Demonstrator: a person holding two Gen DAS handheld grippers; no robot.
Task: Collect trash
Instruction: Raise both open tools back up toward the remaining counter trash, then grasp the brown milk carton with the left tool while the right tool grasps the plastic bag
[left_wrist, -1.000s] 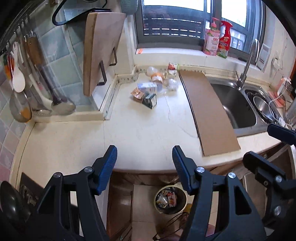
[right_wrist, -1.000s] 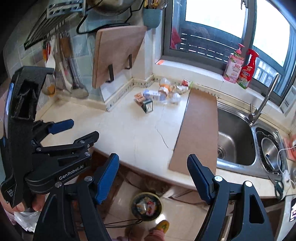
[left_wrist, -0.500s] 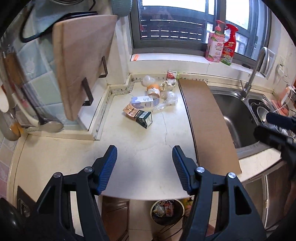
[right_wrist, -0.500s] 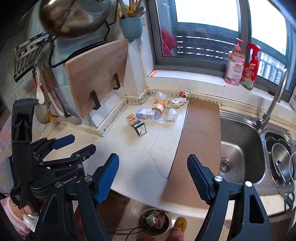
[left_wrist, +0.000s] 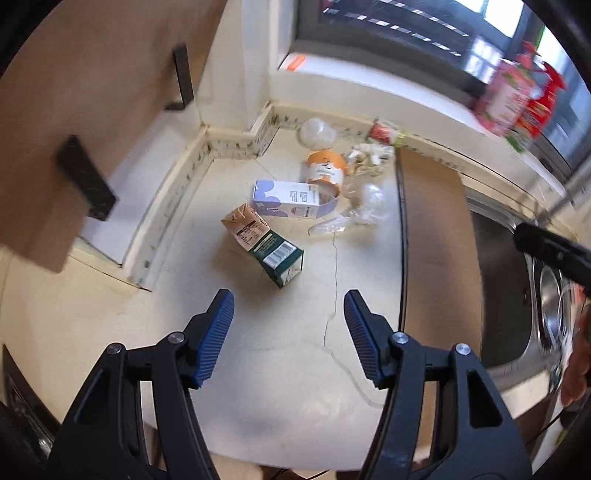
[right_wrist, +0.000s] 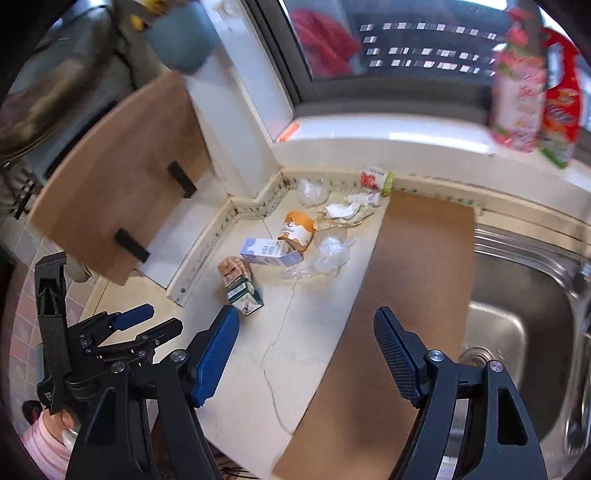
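Trash lies in the counter's back corner: a green carton (left_wrist: 277, 259) (right_wrist: 245, 297), a brown carton (left_wrist: 243, 226) (right_wrist: 231, 269), a white and purple box (left_wrist: 291, 199) (right_wrist: 271, 253), an orange paper cup (left_wrist: 325, 170) (right_wrist: 297, 229), clear plastic wrap (left_wrist: 360, 208) (right_wrist: 328, 254), crumpled paper (right_wrist: 345, 211) and a red packet (right_wrist: 375, 181). My left gripper (left_wrist: 289, 330) is open and empty, just short of the green carton. My right gripper (right_wrist: 306, 352) is open and empty, above the counter's front. The left gripper also shows in the right wrist view (right_wrist: 122, 332).
A brown board (left_wrist: 432, 236) (right_wrist: 402, 295) lies across the counter beside the steel sink (right_wrist: 524, 302). A wooden cutting board (left_wrist: 85, 103) (right_wrist: 122, 173) hangs on the left wall. Two bottles (right_wrist: 532, 85) stand on the window sill.
Both grippers have moved forward over the counter toward the trash pile, which looks much nearer. The floor bin has dropped out of view. Both stay open.
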